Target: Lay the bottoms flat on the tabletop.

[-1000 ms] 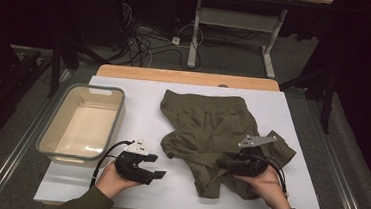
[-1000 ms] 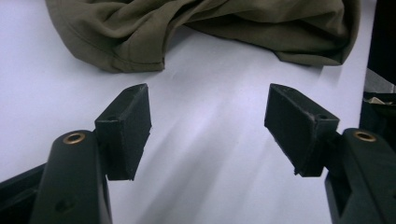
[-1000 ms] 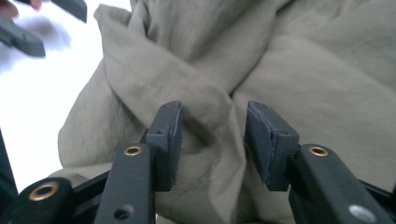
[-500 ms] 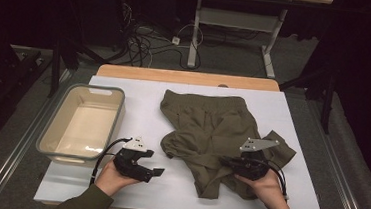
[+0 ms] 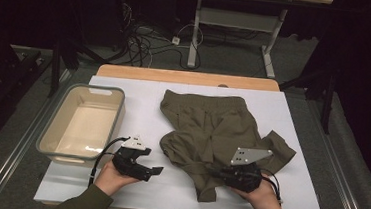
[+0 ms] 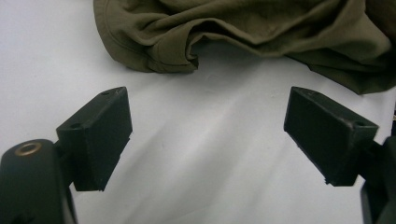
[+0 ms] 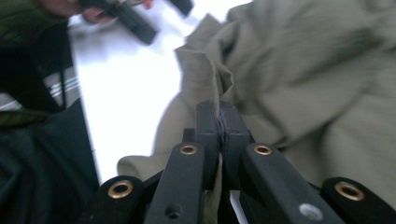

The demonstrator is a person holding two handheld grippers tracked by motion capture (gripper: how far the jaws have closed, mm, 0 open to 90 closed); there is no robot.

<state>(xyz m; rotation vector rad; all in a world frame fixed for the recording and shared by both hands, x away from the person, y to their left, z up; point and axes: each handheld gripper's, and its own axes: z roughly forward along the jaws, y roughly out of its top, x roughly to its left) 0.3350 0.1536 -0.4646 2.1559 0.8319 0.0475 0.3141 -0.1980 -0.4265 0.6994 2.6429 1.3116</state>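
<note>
Pinching rumpled olive shorts [image 5: 211,136] in right tongs [image 7: 219,122].

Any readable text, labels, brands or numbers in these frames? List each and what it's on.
None readable.
Olive shorts: no tag or print visible.
Beige bin: plain walls, no label.
Left gripper and right gripper: black jaws and brass screws, no markings legible.
White table: blank.

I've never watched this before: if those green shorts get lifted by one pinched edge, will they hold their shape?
Probably not. The shorts lie crumpled in soft folds, so they should droop and hang. The right gripper is shut on a thin pleat, which suggests light cloth. They would likely drag and bunch on the table rather than slide.
</note>
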